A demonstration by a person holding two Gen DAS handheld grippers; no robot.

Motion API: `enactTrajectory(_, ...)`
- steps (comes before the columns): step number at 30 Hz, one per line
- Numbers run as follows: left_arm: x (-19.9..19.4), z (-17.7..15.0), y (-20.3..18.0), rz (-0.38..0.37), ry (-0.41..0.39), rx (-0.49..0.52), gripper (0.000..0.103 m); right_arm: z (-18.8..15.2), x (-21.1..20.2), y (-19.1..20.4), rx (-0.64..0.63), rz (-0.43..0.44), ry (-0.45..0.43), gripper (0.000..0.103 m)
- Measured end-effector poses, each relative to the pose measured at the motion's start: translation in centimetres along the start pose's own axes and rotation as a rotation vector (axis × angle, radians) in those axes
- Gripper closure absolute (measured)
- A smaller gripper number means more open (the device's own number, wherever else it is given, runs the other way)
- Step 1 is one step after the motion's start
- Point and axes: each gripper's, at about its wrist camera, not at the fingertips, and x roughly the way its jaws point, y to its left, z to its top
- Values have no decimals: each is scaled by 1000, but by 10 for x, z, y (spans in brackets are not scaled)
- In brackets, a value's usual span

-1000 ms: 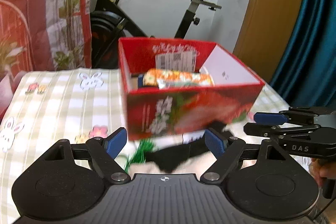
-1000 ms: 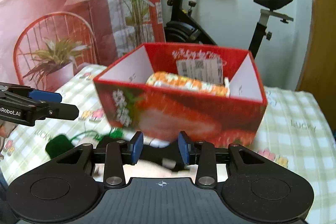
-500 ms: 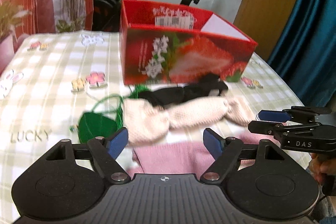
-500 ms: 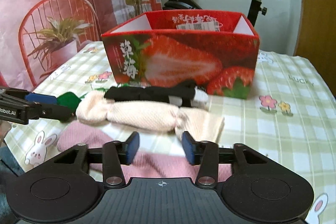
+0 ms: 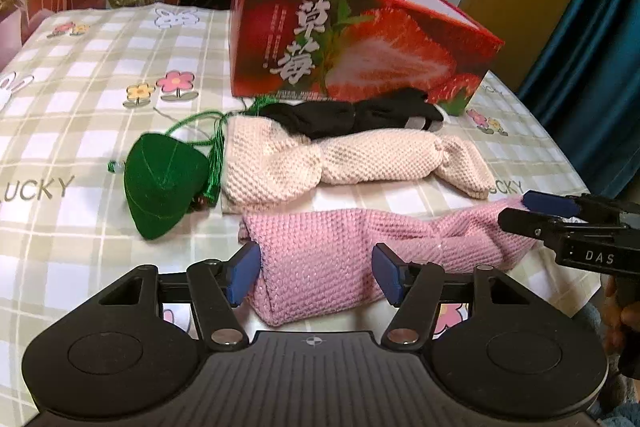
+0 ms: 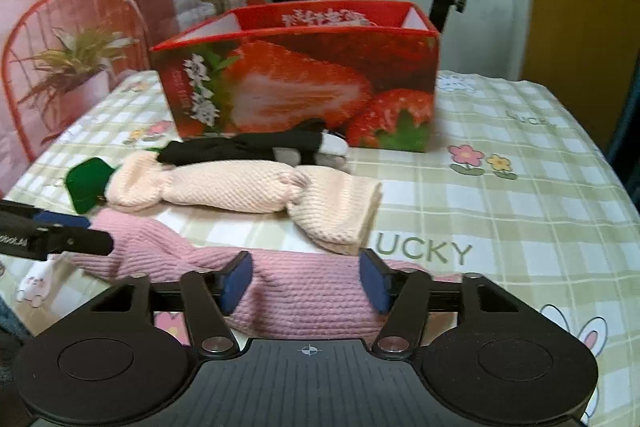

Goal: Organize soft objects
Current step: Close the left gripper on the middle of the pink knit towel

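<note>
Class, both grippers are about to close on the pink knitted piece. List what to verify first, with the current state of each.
1. Left gripper open, straddling the pink knitted piece: ok.
2. Right gripper open, straddling its other end: ok.
3. Pads actually touching the knit: cannot tell.
4. Cream knitted piece apart from the pink one: ok.
5. Strawberry box open on top: ok.
6. Free room inside the box: cannot tell.
</note>
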Motion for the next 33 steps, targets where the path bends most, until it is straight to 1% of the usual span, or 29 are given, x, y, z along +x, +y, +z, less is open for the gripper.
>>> enactTrajectory(4, 7, -4, 4, -10, 14, -23, 39, -5, 9, -2, 16, 1, 39, 44)
enactTrajectory(6, 8, -5, 5, -14, 11, -29, 40, -9, 14, -4, 38, 20, 58, 46)
enactTrajectory(8, 9, -5, 6, -18, 9, -28, 40, -11, 18, -5, 61, 38, 70, 49)
enactTrajectory(9, 9, -6, 7, -20, 7, -30, 40, -11, 19, -6, 68, 46, 73, 53)
enactTrajectory(12, 10, -6, 6, -21, 1, -32, 40, -11, 22, -4, 61, 69, 75, 62)
enactTrajectory(13, 10, -6, 6, -19, -1, -31, 40, -11, 23, -2, 56, 77, 75, 63)
enactTrajectory(20, 10, -9, 2, -8, -11, -15, 41, -9, 27, 6, 36, 115, 68, 65)
enactTrajectory(25, 10, -9, 3, -6, -14, -9, 40, -11, 28, 11, 12, 116, 56, 65)
enactTrajectory(30, 10, -9, 4, -6, -17, -10, 41, -12, 28, 9, 22, 124, 50, 65)
enactTrajectory(31, 9, -9, 5, -2, -18, -11, 42, -12, 28, 9, 23, 123, 50, 65)
enactTrajectory(33, 8, -9, 7, 14, -20, -17, 55, -12, 27, 8, 30, 125, 50, 67)
